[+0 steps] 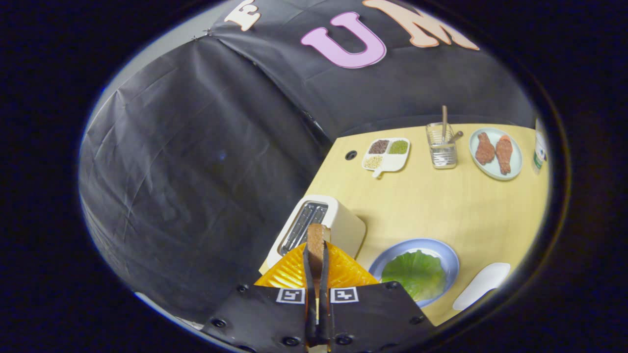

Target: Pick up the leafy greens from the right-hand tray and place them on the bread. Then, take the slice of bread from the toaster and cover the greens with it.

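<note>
The gripper view shows your fingers [316, 267] closed on the slice of bread [315, 240], which stands on edge between them, pinched across its flat faces with the crust end poking out ahead of the tips. You are holding it above the toaster [319, 228], whose slots sit just beyond and below the bread. To the right of the fingers the blue plate [444, 252] lies on the desk [456, 206] with the leafy greens [414, 272] spread across it; the lower bread under them is hidden, so I cannot tell how squarely the leaf sits on it.

Treat this slice as light, fairly stiff, but crumbly. It should hold its shape edge-on, yet a hard squeeze would likely dent or crack it, so keep the pressure only as firm as needed. Your hold looks to be near one end, leaving the rest free to lead down onto the greens. The leaf is soft and slick, so I judge it could slide if you drag the bread across it; lowering the slice flat and straight down seems safest.
</note>
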The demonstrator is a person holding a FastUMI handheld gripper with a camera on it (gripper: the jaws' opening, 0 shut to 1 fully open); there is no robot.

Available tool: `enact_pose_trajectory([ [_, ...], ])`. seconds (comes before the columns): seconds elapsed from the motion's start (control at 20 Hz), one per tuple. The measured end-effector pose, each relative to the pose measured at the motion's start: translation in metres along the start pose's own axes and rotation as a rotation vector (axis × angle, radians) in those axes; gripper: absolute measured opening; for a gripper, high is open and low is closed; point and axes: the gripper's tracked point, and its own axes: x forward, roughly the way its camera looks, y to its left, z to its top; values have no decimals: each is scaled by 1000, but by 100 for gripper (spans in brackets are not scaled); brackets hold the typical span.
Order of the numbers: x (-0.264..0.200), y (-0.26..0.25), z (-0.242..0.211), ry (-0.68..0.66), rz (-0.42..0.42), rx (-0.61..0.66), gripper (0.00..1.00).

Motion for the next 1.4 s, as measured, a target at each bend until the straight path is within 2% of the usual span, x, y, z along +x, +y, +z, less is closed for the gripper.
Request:
enact_pose_trajectory([
  [0.35,-8,-37,-23,21,-19,57,5],
  [0.7,7,-70,-52,45,-30,121,5],
  [1.4,19,-147,-87,71,-140,180,6],
])
